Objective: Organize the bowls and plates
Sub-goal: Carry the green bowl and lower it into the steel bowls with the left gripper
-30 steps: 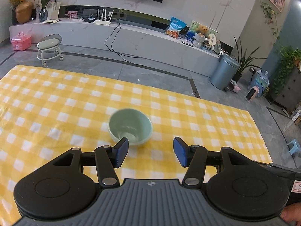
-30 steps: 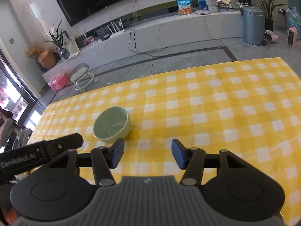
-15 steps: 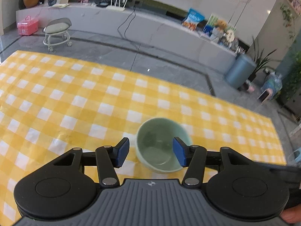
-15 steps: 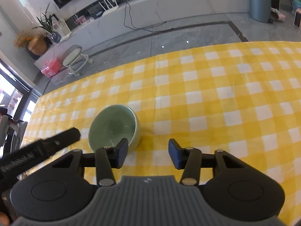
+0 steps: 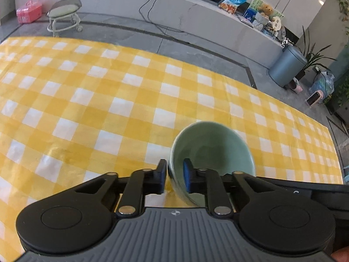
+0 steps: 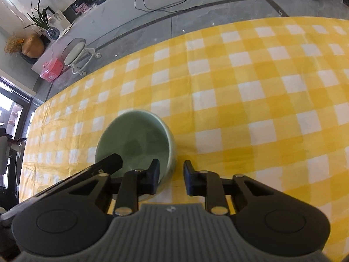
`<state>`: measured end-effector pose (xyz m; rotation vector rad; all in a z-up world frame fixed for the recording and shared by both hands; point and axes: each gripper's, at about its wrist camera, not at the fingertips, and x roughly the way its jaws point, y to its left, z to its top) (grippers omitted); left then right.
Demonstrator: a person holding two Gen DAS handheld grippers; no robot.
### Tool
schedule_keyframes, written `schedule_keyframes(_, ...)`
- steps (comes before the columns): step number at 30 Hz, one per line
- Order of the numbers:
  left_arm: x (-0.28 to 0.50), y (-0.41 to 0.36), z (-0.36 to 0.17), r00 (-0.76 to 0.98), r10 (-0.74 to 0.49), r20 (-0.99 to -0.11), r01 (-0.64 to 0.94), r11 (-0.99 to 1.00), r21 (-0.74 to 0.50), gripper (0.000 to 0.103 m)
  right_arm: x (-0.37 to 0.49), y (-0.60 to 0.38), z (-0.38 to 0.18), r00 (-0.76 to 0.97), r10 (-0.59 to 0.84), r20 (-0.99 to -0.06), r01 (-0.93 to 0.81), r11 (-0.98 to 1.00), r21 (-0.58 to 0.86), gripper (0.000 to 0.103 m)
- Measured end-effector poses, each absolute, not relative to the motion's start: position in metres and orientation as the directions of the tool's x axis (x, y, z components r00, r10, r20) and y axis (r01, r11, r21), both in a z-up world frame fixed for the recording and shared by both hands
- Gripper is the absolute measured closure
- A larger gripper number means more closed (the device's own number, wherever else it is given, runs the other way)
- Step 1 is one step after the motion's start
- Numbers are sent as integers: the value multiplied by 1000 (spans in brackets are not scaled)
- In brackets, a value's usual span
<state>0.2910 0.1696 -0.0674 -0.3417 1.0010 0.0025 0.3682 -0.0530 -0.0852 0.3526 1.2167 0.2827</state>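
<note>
A pale green bowl (image 5: 214, 150) stands on the yellow-and-white checked tablecloth (image 5: 109, 100). My left gripper (image 5: 174, 175) has closed on the bowl's left rim, one finger outside the wall and one inside. In the right wrist view the same bowl (image 6: 135, 139) sits at lower left. My right gripper (image 6: 171, 178) straddles its right rim, one finger inside and one outside, with the jaws narrowed and a gap still showing to the outer finger. The left gripper's finger (image 6: 109, 163) reaches into the bowl from the left.
The tablecloth (image 6: 250, 87) spreads wide to the right and far side. Beyond the table's far edge are a grey floor, a small stool (image 5: 65, 15), a pink box (image 5: 29, 12) and a grey bin (image 5: 286, 65).
Both grippers moved forward and down to the bowl. The left jaws closed from wide open onto the bowl's left rim. The right jaws narrowed around its right rim.
</note>
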Motion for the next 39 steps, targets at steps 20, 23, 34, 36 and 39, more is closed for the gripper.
schedule_keyframes(20, 265, 153, -31, 543, -116, -832, -144, 963, -229, 95, 342, -65, -67, 294, 414, -861, -16, 903, 429, 91)
schedule_keyframes(23, 252, 147, -20, 531, -107, -841, -150, 964, -218, 95, 331, -68, -56, 281, 418, -864, -41, 905, 424, 91)
schedule_keyframes(34, 196, 110, 33, 500, -144, -854, -143, 959, -245, 93, 274, -109, 2, 251, 439, -863, -193, 896, 400, 91)
schedule_keyframes(36, 185, 96, 44, 498, -165, -852, -124, 958, -258, 93, 263, -123, 13, 250, 435, -865, -213, 896, 389, 91)
schedule_keyframes(39, 170, 73, 56, 497, -189, -847, -93, 959, -268, 93, 245, -146, 30, 257, 420, -871, -243, 900, 362, 91)
